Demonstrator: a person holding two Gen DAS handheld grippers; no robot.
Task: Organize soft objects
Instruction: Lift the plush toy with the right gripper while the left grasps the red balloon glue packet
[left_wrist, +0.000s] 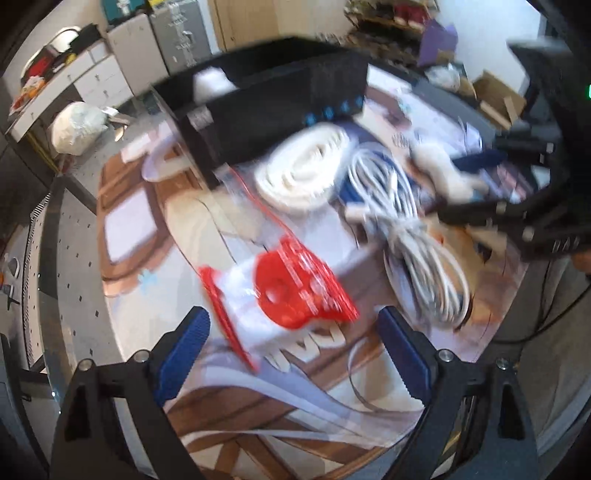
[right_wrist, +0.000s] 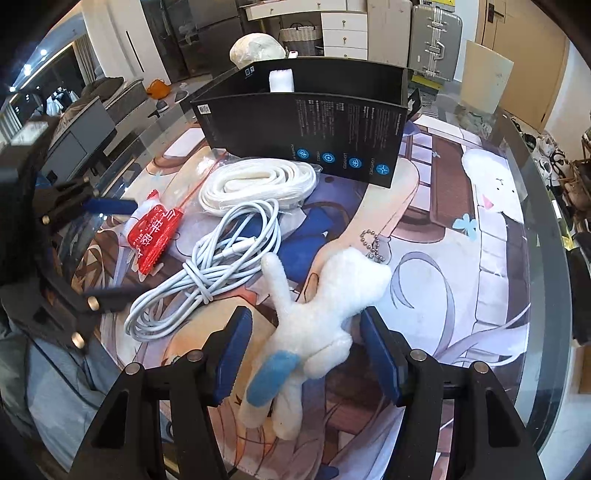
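Roughly: 1 plush toy (right_wrist: 314, 321) | 1 cable (right_wrist: 218, 258) | 1 red packet (right_wrist: 155, 236) | 1 box (right_wrist: 306, 129)

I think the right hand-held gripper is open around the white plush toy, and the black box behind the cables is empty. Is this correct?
Not quite. The right hand-held gripper is open around the white plush toy, but the black box is not empty: the right wrist view shows a white roll standing inside it, behind the cables.
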